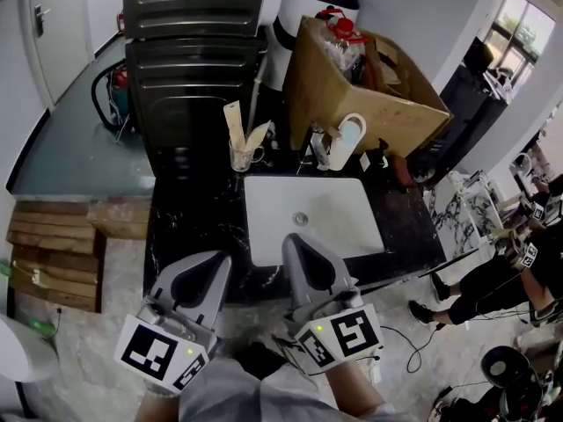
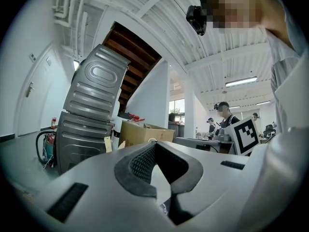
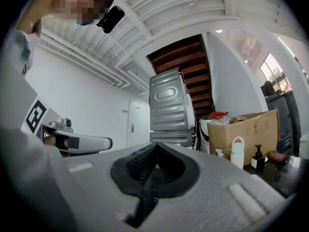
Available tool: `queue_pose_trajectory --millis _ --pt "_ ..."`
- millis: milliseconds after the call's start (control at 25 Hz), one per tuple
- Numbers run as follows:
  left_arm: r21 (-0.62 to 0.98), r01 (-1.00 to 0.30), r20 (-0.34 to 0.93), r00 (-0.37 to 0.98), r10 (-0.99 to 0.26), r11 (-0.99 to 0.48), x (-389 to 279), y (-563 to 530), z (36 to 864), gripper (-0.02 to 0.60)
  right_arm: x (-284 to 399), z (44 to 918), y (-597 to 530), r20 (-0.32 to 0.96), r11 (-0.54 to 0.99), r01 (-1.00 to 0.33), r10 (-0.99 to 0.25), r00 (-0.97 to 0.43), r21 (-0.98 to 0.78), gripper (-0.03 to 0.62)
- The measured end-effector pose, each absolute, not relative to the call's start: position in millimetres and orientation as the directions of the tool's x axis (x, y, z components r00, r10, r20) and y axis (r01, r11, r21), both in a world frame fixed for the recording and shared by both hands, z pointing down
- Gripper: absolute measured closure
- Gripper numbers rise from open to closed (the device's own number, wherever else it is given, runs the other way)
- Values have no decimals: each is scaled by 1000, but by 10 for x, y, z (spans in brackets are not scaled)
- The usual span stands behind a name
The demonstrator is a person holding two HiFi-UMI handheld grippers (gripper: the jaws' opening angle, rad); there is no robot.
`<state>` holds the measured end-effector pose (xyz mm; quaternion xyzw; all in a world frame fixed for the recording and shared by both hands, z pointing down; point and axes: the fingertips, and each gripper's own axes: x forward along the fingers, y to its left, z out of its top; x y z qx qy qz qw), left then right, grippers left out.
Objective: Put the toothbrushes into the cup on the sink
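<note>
A clear glass cup (image 1: 242, 158) stands on the black counter at the back left corner of the white sink (image 1: 352, 236). Pale toothbrushes (image 1: 236, 126) stick up out of the cup. Both grippers are held low by the person's body, in front of the sink's near edge and well away from the cup. My left gripper (image 1: 220, 258) is shut with nothing between its jaws, its tip (image 2: 152, 142) pointing up toward the room. My right gripper (image 1: 293, 240) is also shut and empty, its closed tip (image 3: 155, 144) raised above the counter.
A faucet (image 1: 308, 152), a white bottle (image 1: 345, 141) and a dark pump bottle (image 1: 380, 158) line the counter's back edge. An open cardboard box (image 1: 361, 86) and stacked grey appliances (image 1: 193, 51) stand behind. People (image 1: 493, 280) are at the right. A wooden pallet (image 1: 53, 253) lies left.
</note>
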<state>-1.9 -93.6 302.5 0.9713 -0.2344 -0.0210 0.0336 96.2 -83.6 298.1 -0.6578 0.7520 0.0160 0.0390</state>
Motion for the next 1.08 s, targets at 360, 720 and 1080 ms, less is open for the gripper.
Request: queue_pose_trajectory --millis 360,720,1080 --pt "78 -444 -42 893 -447 -893 -64 -877 3007 575 896 2943 -756 -82 128 -992 -989 -126 -22 595" --pt "75 -438 -45 896 -442 -896 -69 -838 2976 575 891 2937 -722 -79 123 -992 -989 -121 -28 595" --pt "79 -434 -35 899 -437 -898 -98 -792 3000 575 843 2985 -688 -60 129 -991 -990 -127 -31 595"
